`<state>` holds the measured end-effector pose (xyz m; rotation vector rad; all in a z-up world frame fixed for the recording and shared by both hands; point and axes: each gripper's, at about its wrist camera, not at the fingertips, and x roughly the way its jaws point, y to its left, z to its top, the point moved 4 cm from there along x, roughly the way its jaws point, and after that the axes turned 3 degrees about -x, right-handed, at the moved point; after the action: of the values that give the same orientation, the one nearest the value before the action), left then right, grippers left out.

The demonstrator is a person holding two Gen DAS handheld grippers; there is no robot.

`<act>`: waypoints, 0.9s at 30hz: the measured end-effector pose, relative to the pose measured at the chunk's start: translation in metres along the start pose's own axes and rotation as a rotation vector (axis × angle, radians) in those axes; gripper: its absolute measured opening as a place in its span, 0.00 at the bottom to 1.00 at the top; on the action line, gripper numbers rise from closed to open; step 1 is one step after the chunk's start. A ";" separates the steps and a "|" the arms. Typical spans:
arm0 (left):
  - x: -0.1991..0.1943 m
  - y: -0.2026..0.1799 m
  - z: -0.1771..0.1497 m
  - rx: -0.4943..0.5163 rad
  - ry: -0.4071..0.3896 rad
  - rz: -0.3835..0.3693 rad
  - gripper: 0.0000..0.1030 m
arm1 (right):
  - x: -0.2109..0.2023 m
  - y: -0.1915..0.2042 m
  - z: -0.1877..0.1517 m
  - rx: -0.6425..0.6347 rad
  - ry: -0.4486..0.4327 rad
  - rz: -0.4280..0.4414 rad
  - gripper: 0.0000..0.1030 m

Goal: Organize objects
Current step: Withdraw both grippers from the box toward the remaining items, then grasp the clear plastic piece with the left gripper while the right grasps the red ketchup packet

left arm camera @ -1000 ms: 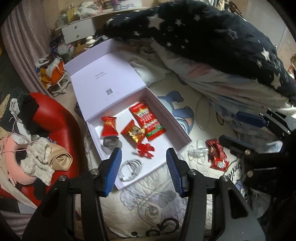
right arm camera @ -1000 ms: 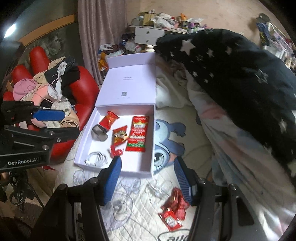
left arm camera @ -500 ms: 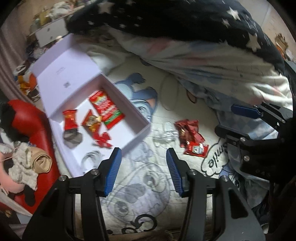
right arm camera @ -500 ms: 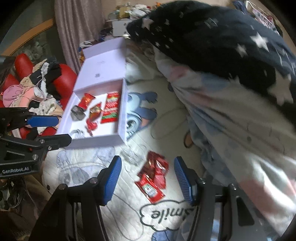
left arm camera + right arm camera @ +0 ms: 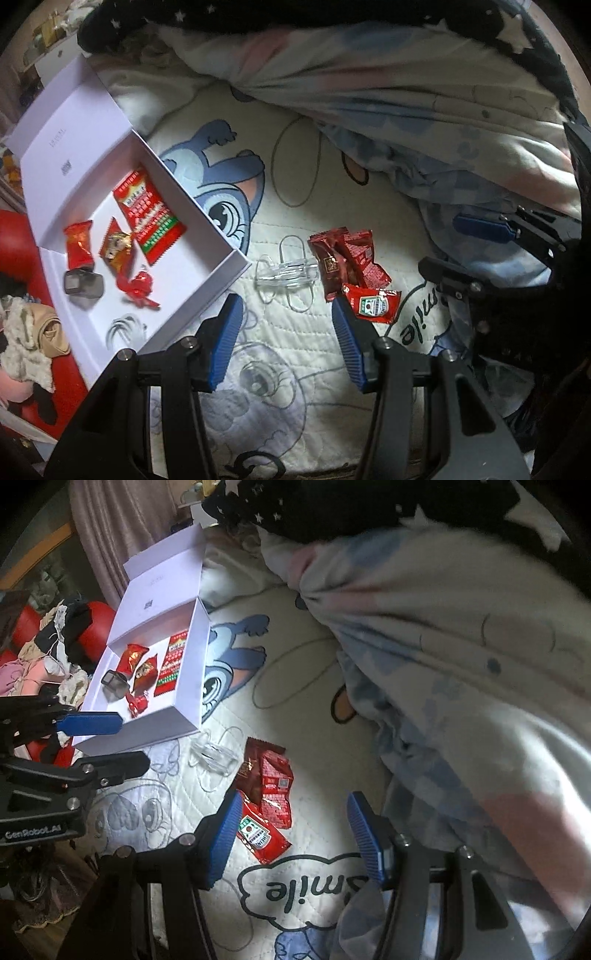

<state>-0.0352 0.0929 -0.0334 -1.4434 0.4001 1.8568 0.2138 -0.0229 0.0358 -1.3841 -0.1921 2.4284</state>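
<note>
Both grippers hang over the bed (image 5: pixel 295 369) with their jaws spread and nothing between them. The left gripper (image 5: pixel 286 334) sits just below the clear clips (image 5: pixel 286 275); the right gripper (image 5: pixel 291 834) sits beside the ketchup packets (image 5: pixel 266 794), its left pad almost touching the nearest one.

What is left to tidy lies on the quilt — the clips and the packets — just outside the open white box (image 5: pixel 221 236), which already holds snack packs, a red bow, a small grey case and a coil of wire.

Risks, as I judge them:
- The packets overlap, so a pinch on the top one may drag or flip its neighbours, or lift two and drop one.
- They lie flat on soft quilt — the pads may bunch fabric instead of catching an edge.
- The clips are see-through, thin and tangled with a loop; a grip could slip off or snag.
- The two grippers work close together and could knock each other, or the box's near wall.
</note>
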 end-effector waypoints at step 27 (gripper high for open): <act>0.075 0.009 -0.003 -0.019 0.112 -0.104 0.47 | 0.088 0.009 -0.012 0.066 0.152 0.088 0.58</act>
<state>-0.0467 0.1114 -0.1059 -1.5568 0.3555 1.7067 0.1810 -0.0003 -0.0446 -1.5697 -0.0143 2.3622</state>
